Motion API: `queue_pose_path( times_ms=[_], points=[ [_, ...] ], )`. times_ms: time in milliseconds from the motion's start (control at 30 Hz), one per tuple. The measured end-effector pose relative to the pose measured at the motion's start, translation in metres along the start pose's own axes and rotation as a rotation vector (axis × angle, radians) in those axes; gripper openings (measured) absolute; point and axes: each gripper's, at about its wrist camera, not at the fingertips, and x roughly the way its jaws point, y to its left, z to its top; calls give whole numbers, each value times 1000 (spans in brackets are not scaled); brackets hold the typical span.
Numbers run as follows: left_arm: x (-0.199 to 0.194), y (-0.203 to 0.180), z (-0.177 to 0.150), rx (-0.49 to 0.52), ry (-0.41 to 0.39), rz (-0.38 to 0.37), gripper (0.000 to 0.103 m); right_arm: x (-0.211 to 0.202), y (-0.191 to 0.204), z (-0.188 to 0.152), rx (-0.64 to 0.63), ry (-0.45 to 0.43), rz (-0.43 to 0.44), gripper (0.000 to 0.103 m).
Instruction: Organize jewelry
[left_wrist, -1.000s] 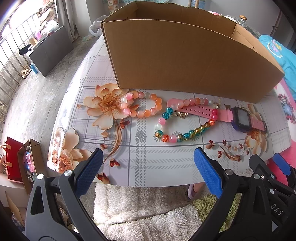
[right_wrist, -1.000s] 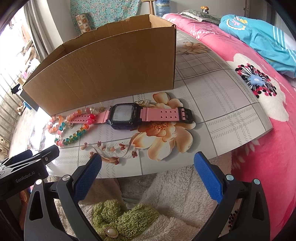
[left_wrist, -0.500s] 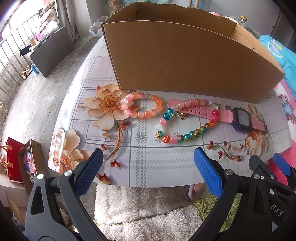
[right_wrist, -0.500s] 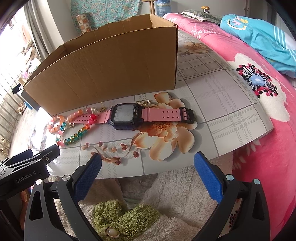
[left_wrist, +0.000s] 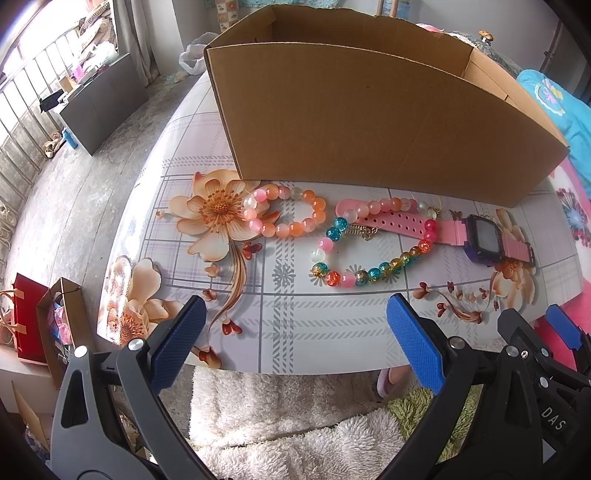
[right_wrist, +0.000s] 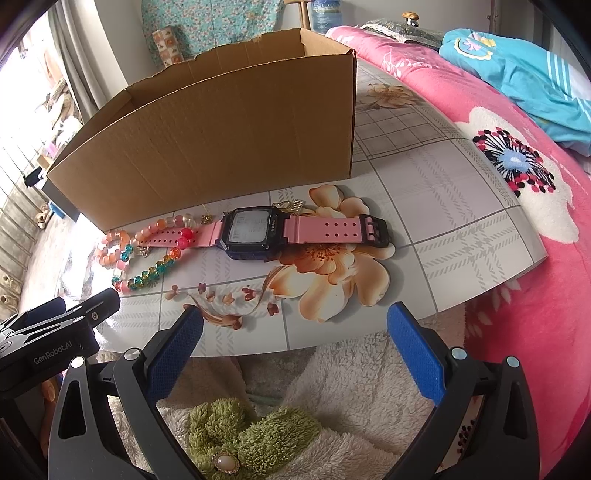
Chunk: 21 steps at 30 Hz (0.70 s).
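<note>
Cardboard box (left_wrist: 369, 122) stands at the back of the floral table (left_wrist: 295, 314), open top, inside not visible; all jewelry lies loose in front of its near wall.

Pink watch (right_wrist: 266, 232) lies flat just in front of the box, face up; likely the heaviest piece, strap flexible, case rigid; best pinched across the strap beside the case.

Multicolour bead bracelet (left_wrist: 369, 254) loops over the watch's free strap end, touching it; lifting either would probably drag the other; beads look glassy and slippery, so grip across the string, not one bead.

Orange-pink bead bracelet (left_wrist: 288, 218) sits left of the watch, apart from it; easiest first pick.

Small gold charm (left_wrist: 364, 232) lies against the strap; fiddly.

Left gripper (left_wrist: 291, 343) and right gripper (right_wrist: 293, 339) hover at the table's near edge, jaws spread wide, empty.

Right view alone shows the watch buckle and the bed; left view alone shows the orange-pink bracelet clearly.
</note>
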Motion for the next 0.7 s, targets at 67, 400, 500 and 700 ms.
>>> queue_pose_path(
  times_ms=[67,400,500,700],
  points=[
    [1,0,0,0,2,0,95,0,0,0,0,0,0,98],
    [5,5,4,0,9,0,95,0,-1,0,5,1,-3,98],
    [7,5,3,1,12,1,95,0,-1,0,9,0,-6,98],
    [15,6,1,2,20,3,95,2,-2,-1,17,-1,-15,98]
  ],
)
